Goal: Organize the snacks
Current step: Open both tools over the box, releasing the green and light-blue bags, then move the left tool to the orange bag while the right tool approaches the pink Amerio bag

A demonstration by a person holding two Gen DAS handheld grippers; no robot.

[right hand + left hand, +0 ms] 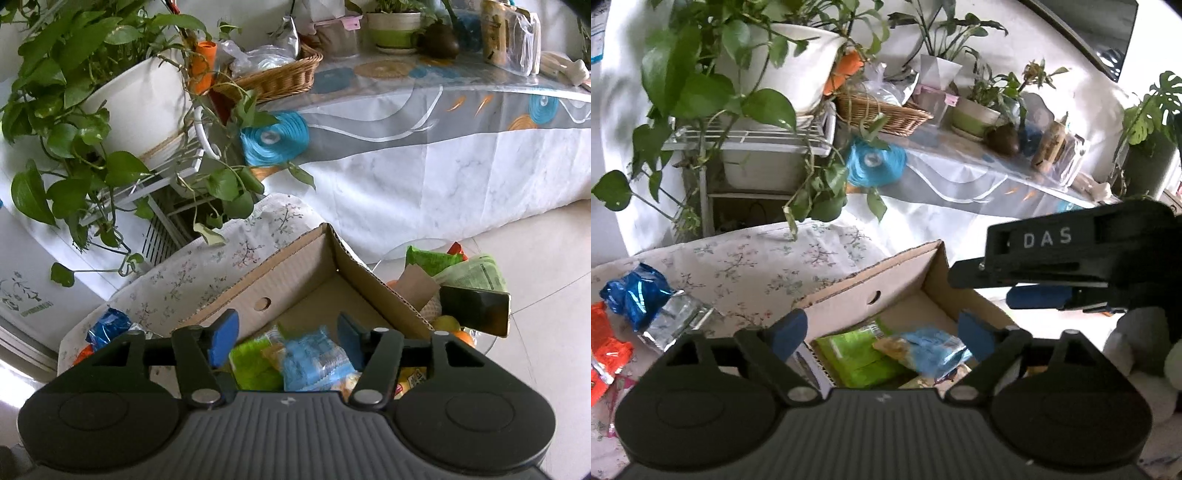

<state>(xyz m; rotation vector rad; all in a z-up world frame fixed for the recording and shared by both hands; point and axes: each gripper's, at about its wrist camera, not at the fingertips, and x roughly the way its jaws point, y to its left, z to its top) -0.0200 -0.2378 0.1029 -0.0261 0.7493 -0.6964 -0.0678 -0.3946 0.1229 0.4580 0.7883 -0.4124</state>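
An open cardboard box (871,291) (295,280) sits on a floral cloth. Inside lie a green snack packet (857,354) (251,363) and a light blue snack packet (934,350) (317,363). My left gripper (882,332) is open and empty above the box. My right gripper (288,338) is open and empty above the same packets; it also shows from the side in the left wrist view (1034,280). Outside the box to the left lie a blue foil packet (635,291) (109,326), a silver packet (674,321) and an orange packet (605,347).
A pothos in a white pot (136,99) on a wire rack (757,140) trails leaves toward the box. A long table with a patterned cloth (443,147) holds a wicker basket (273,79) and pots. A glass bowl of fruit and packets with a phone (476,306) stands right of the box.
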